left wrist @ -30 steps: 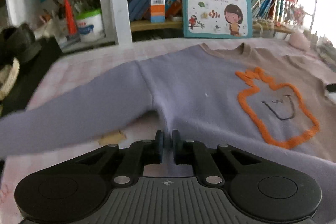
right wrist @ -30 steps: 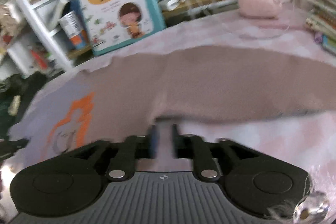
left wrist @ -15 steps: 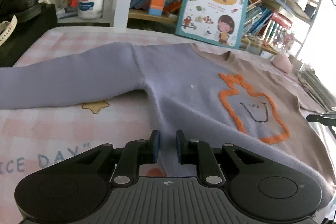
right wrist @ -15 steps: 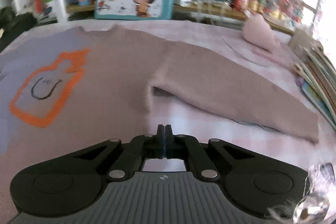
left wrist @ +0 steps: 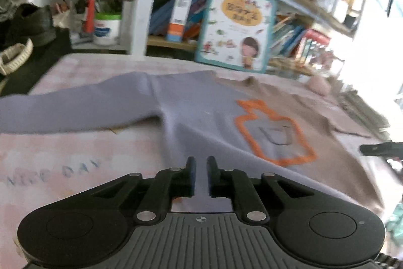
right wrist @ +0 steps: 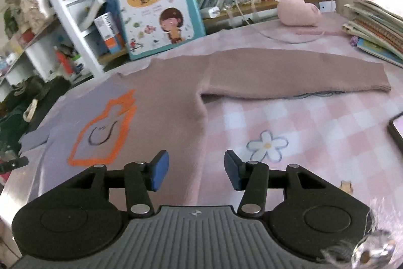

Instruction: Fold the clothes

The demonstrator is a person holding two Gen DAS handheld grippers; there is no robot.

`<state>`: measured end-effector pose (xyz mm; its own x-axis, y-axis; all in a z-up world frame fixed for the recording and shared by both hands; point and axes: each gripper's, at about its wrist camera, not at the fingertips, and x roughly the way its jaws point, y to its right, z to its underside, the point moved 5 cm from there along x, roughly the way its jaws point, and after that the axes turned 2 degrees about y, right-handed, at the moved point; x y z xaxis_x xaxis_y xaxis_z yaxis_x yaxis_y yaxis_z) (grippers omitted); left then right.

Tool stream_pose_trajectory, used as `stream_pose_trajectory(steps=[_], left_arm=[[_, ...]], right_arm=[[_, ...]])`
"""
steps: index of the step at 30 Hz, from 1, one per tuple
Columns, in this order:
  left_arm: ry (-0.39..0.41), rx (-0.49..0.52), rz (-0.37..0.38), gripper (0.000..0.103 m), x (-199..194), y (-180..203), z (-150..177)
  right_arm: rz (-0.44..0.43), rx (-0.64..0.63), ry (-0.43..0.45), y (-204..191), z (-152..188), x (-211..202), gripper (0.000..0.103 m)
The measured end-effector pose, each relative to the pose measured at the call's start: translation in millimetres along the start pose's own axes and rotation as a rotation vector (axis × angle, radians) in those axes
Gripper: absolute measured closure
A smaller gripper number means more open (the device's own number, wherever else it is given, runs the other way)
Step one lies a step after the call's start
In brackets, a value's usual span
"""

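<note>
- The sweater (right wrist: 166, 102) lies flat, front up, on the pink checked tablecloth (right wrist: 314, 122); it is lilac on one half and dusty brown on the other, with an orange outlined patch (right wrist: 105, 132) on the chest
- Its brown sleeve (right wrist: 289, 75) stretches straight out towards the stack of books (right wrist: 372, 27) at the table's edge, and the lilac sleeve (left wrist: 75, 107) reaches out the other way
- The right gripper (right wrist: 194, 170) hangs over the lower hem of the brown half with its blue pads (right wrist: 158, 170) spread wide, nothing between them
- The left gripper (left wrist: 200, 175) sits low over the lilac hem, jaws parted by only a narrow slit; the view is blurred, and lilac cloth shows through the gap, so it may be nipping the fabric, but I cannot tell
- A children's picture book (right wrist: 158, 6) leans upright against the shelves beyond the collar
- A pink plush toy (right wrist: 299, 11) rests on the cloth past the brown sleeve
- A printed white flower (right wrist: 267, 145) shows on the cloth just beside the right gripper
</note>
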<state>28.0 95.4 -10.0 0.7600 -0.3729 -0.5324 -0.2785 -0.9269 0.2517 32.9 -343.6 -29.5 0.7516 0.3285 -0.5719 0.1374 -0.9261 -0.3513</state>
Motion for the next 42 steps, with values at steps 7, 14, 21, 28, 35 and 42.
stream_pose_trajectory(steps=[7,14,21,28,35,42], left_arm=[[-0.041,0.036,-0.032,0.041,3.9,19.1,34.1],[-0.040,0.122,-0.066,0.041,-7.8,31.2,50.9],[-0.024,0.192,-0.042,0.071,-5.9,45.8,62.0],[0.012,0.149,0.012,0.094,-18.2,44.2,57.1],[0.074,0.206,-0.058,0.094,-60.8,35.3,43.3],[0.006,0.187,-0.092,0.048,-52.5,24.8,63.1]], right_arm=[[0.004,-0.075,0.053,-21.1,29.8,-25.3,0.057],[0.067,-0.178,0.076,-34.5,57.9,-35.1,0.059],[0.089,-0.218,0.050,-38.9,71.6,-25.1,0.077],[0.059,-0.201,0.083,-37.9,75.3,-29.4,0.090],[-0.017,-0.166,0.068,-42.6,77.2,-34.2,0.090],[0.006,-0.115,0.076,-36.5,73.7,-29.5,0.066]])
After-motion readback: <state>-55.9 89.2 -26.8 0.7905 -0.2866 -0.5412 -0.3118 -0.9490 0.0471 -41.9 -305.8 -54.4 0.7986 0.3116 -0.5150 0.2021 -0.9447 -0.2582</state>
